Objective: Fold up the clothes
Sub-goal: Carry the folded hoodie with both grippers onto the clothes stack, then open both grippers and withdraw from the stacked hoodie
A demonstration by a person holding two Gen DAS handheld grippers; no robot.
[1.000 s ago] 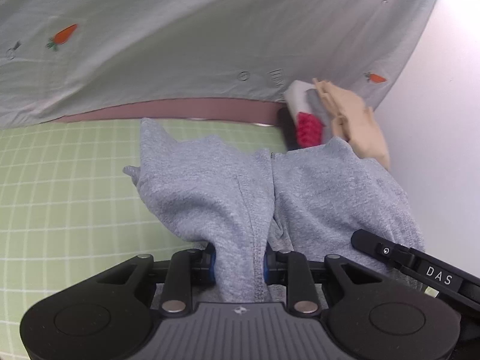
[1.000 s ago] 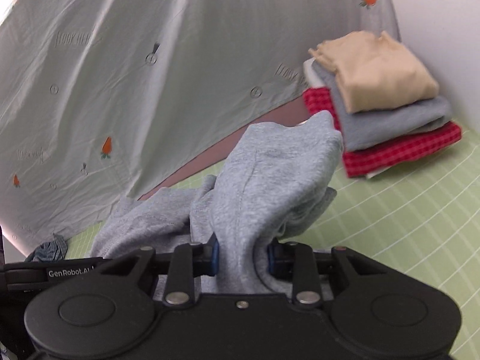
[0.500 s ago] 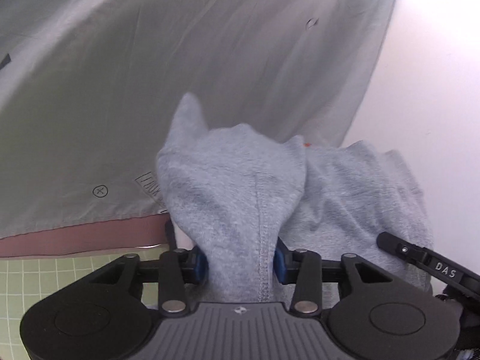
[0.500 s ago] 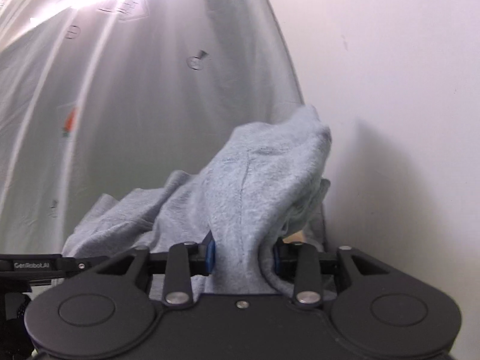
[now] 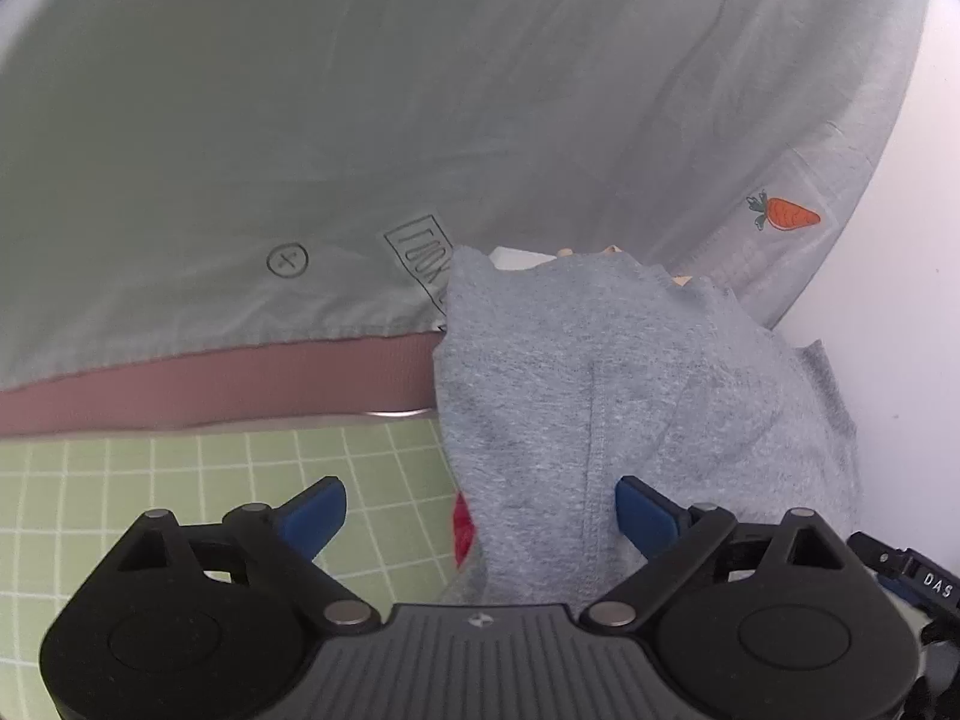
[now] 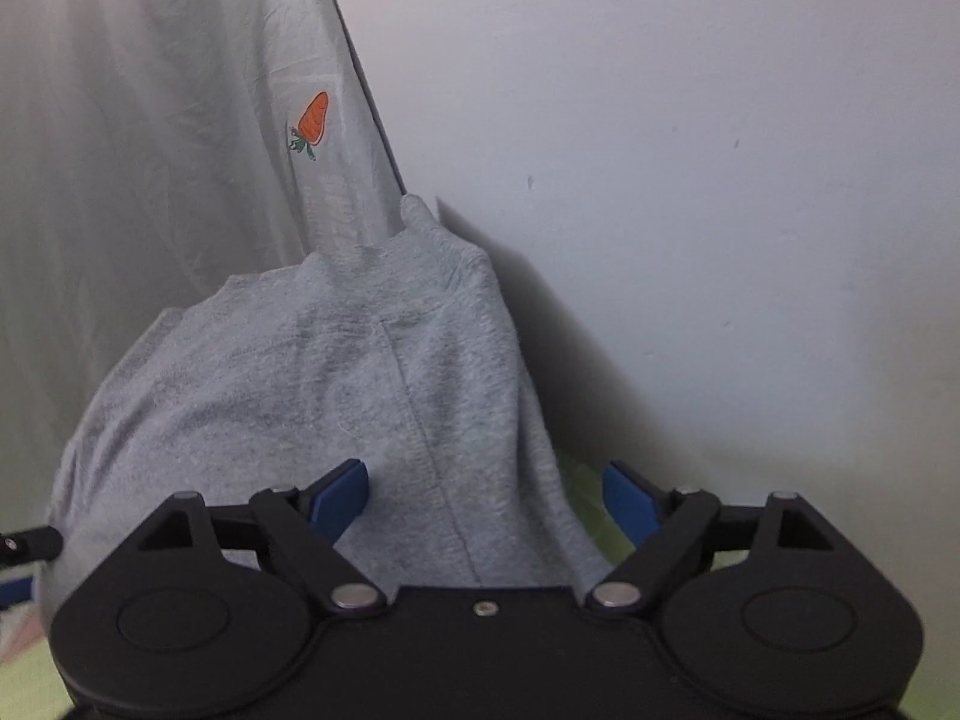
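Between both spread jaw pairs, 12 o'clock: folded grey knit garment (image 5: 600,396) | left gripper (image 5: 480,510) wide open, holding nothing | right gripper (image 6: 486,495) likewise — apparently releasing onto red-edged clothes stack (image 5: 462,531).

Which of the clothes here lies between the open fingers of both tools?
The grey knit garment does; it lies between the blue fingers of the left tool and the right tool. Only a red sliver of another garment shows beneath it.

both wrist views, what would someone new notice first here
A grey garment fills the middle of each view, heaped between the spread blue pads of the open left gripper and the open right gripper. Behind it hangs a pale sheet printed with orange carrots. A green grid mat shows at lower left in the left view.
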